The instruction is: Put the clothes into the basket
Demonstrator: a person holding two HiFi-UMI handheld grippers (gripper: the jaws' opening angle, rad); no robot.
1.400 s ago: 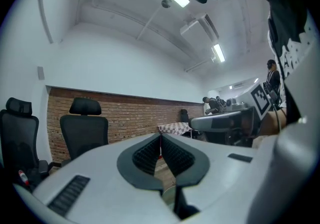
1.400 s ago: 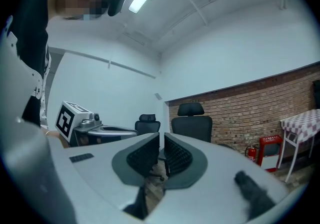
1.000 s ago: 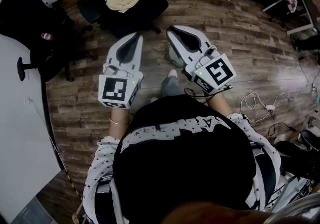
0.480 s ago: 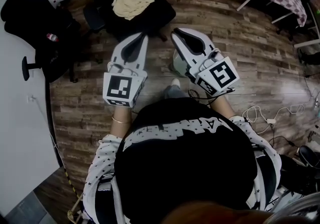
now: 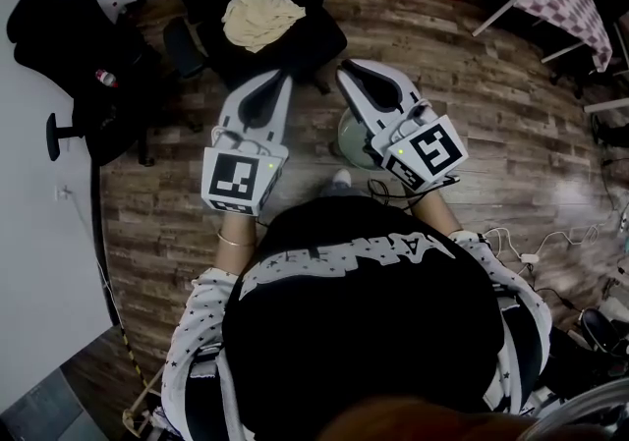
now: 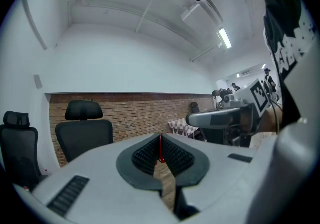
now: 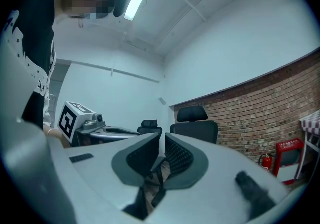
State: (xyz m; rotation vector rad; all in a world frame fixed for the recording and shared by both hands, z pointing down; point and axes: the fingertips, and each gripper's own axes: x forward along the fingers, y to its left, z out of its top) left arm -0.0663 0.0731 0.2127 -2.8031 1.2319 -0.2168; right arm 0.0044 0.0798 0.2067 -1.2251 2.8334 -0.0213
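Plank floor [image 5: 491, 105] spreads right of the chair [image 5: 307, 36], ahead of left tongs [image 5: 280, 80] and right tongs [image 5: 346, 68] (both closed).

clothes [image 5: 260, 17]: cream, crumpled heap on black chair seat | basket [image 5: 350, 139]: pale, round, on floor, partly hidden

The right gripper [image 7: 163, 139] had its jaws pressed together with nothing between them. The left gripper [image 7: 132, 131] sat at nine o'clock and a black office chair [image 7: 196, 129] at one. A brick wall [image 7: 260, 108] and a red fire extinguisher [image 7: 264, 161] stood toward three.
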